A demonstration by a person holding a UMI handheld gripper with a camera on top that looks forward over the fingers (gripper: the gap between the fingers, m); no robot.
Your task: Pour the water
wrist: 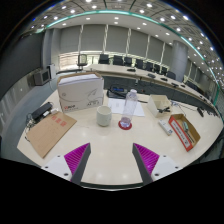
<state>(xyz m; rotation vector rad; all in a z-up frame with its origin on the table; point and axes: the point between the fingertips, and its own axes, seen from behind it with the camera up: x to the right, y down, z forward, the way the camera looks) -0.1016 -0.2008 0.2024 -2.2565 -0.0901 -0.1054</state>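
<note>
The gripper (110, 160) is held above the near edge of the surface (110, 150), with its two fingers spread wide and nothing between them. One magenta pad (78, 153) shows on each finger, two in all. The height and distance suggest an approach stance: the task items lie well beyond the fingers and no grasp has begun.

Landmark: the clear bottle (131, 103), standing upright near the middle of the surface. It is probably the water source, and its upright pose leaves its sides free for a side grasp.

- One white cup (104, 116) stands just left of the bottle, apart from it. It is the likely receiving vessel, placed close so that a short tilt would reach it.
- One small round dish (125, 124) lies in front of the bottle, nearly touching its base.
- One large white box (80, 93) sits left of the bottle, behind the cup.
- One flat brown sheet (48, 133) lies far left of the bottle, nearer the gripper.
- One red-and-orange box (184, 130) lies right of the bottle, with one small white item (165, 127) between them.

Whether the bottle is capped, or how full it is, cannot be determined. The pour has not started.
</note>
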